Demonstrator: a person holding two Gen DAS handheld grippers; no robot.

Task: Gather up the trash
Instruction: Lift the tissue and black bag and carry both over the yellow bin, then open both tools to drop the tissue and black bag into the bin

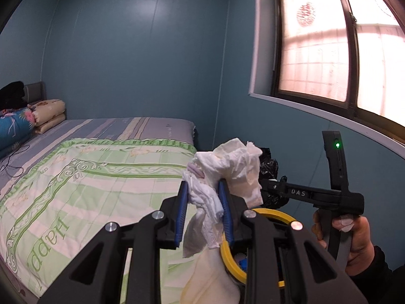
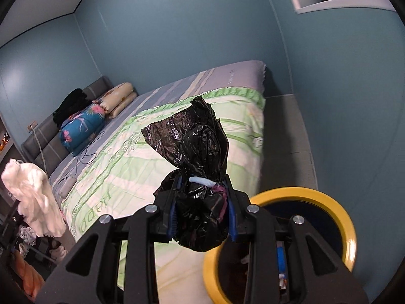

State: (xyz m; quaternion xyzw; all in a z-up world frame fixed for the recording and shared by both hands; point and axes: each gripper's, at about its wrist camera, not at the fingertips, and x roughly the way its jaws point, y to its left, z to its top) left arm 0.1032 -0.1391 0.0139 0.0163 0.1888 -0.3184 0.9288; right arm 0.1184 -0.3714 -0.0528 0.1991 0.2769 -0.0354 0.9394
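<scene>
My left gripper (image 1: 203,192) is shut on a crumpled wad of white tissue paper (image 1: 235,167), which bulges above and hangs below the blue pads. My right gripper (image 2: 202,185) is shut on a bunched black plastic bag (image 2: 200,147) with a pale blue band and a bit of purple at the pinch. Both hang over the bed's foot corner, close together. A yellow-rimmed bin (image 2: 306,193) stands just below and to the right of the bag. In the left wrist view, the bin's rim (image 1: 274,212) shows behind my fingers. The tissue wad (image 2: 33,185) shows at the right view's left edge.
A bed with a green and white quilt (image 1: 83,177) fills the left. Folded bedding (image 2: 83,126) and dark clothes lie by the headboard (image 2: 48,129). Blue walls close in, with a window (image 1: 329,50) on the right. A person's hand (image 1: 354,243) grips the other tool's handle.
</scene>
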